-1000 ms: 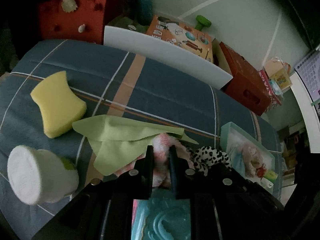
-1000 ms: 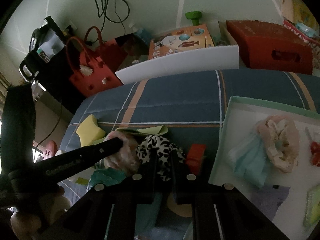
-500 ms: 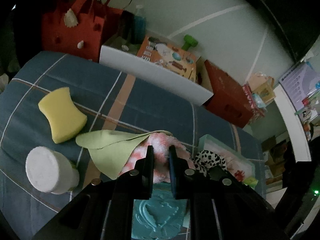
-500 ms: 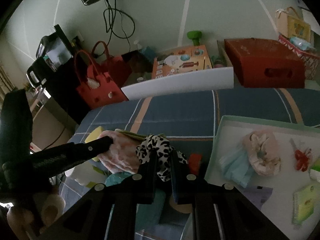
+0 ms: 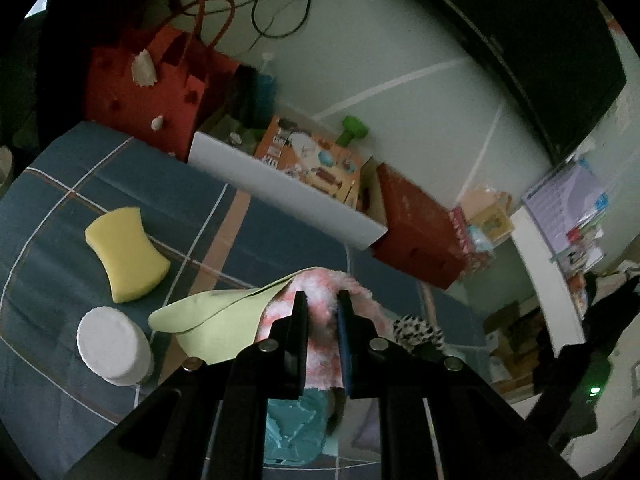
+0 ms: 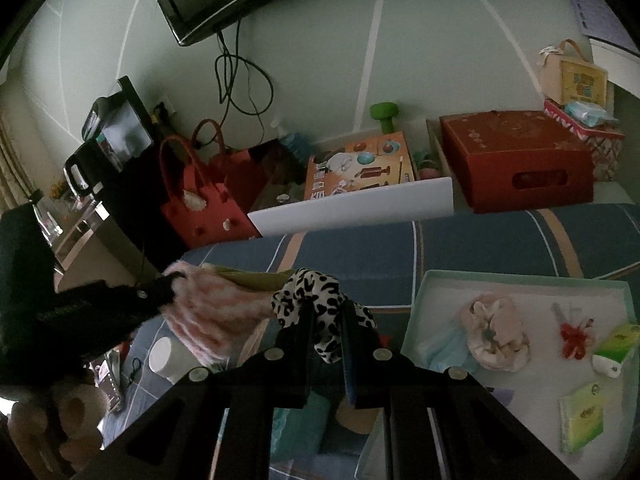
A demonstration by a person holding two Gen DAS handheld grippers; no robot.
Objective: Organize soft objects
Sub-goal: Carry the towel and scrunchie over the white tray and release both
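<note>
Both views are dim and greenish, slightly soft, with heavy fisheye bending and black vignetted corners.

- a bed (image 5: 60, 184) under a blue-grey cover with white and tan stripes carries everything.
- a yellow sponge (image 5: 126, 254) lies flat on the cover, with a white-topped tub (image 5: 114, 346) near it.
- a pale green tray (image 6: 520, 280) sits on the cover on the other side.
- a teal packet (image 5: 294, 428) lies on the cover below the fingers.
</note>
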